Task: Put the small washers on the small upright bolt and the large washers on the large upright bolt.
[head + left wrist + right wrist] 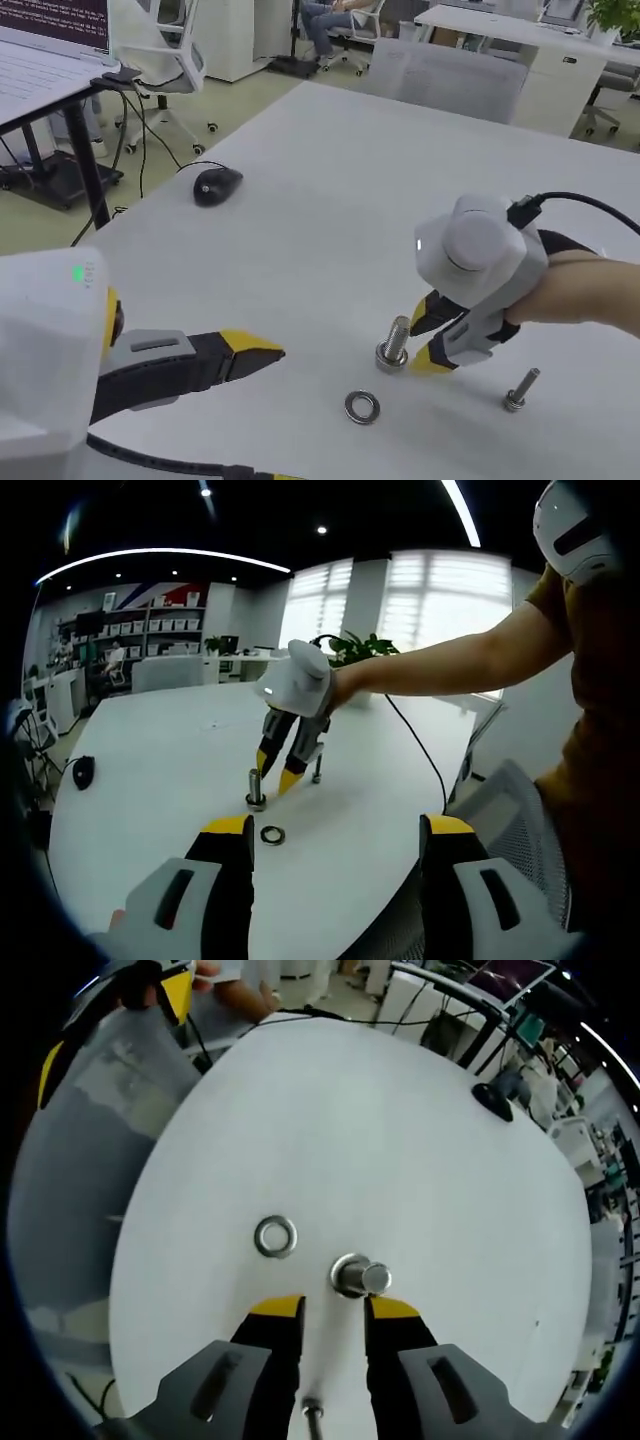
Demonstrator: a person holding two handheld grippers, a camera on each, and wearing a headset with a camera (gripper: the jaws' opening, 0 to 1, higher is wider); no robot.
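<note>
Two open, empty claws are seen: the right claw [335,1310] is held just short of the large upright bolt [362,1277], a loose large washer [275,1236] is found ahead of its left jaw, and the left claw [336,825] is kept well apart.

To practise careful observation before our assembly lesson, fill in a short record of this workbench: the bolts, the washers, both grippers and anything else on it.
surface: white table
large bolt: upright, just ahead of the right gripper's fingers
small bolt: standing apart from the large one
loose washer: flat on the table, beside the large bolt, not touching it
right gripper: open, holding nothing
left gripper: open, holding nothing, away from the parts
other: computer mouse, farther off
</note>
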